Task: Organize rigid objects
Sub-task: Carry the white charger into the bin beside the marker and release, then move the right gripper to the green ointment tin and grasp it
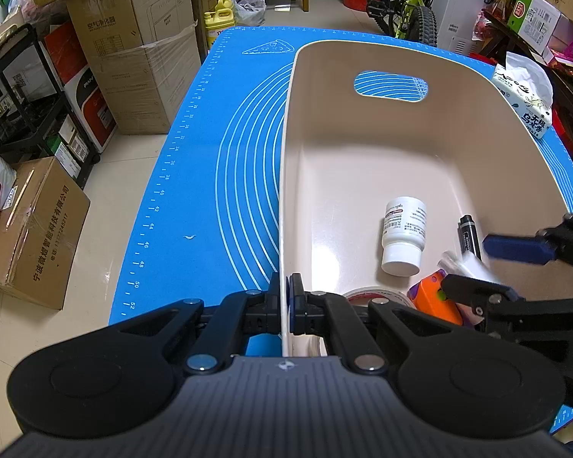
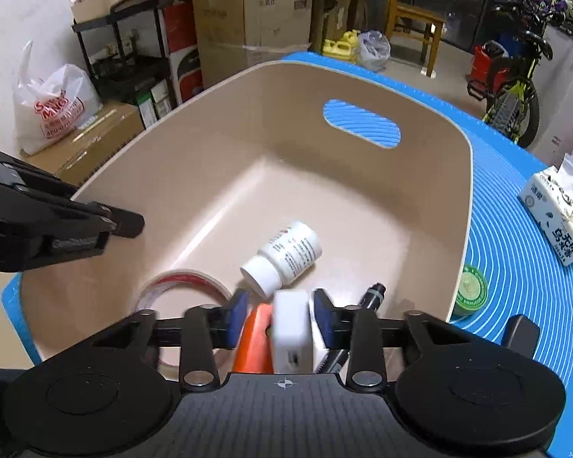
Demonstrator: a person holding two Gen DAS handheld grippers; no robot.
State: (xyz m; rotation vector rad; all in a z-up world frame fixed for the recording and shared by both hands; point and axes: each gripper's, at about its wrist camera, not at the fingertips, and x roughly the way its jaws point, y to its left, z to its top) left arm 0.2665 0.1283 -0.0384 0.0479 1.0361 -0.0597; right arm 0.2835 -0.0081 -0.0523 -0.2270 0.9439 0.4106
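- One white rectangular plastic block (image 2: 290,328), seemingly a charger, is seen standing between the blue pads of the right gripper (image 2: 282,322), low inside the beige plastic basket (image 2: 431,206); its long axis runs roughly along the gripper's pointing line.
- A gap is seen on each side of the block, so the right gripper is judged released around it, not pressing.
- No grip is left to undo; the coming move is judged to be a plain withdrawal up and back along that axis, so that the pads do not drag the block.
- Just beside the block lie an orange plastic toy (image 2: 254,343) to its left and a black marker pen (image 2: 370,295) to its right; a white pill bottle (image 2: 282,257) lies on its side just ahead, and a roll of clear tape (image 2: 179,286) further left.
- The left gripper (image 1: 285,305) is clenched on the basket's near left rim, holding it steady, so the right gripper is the nearer one to the block.
- A green round tin (image 2: 471,290) is left outside the basket on the blue silicone mat (image 2: 515,267) covering the tabletop, to the right, nearer the right gripper.
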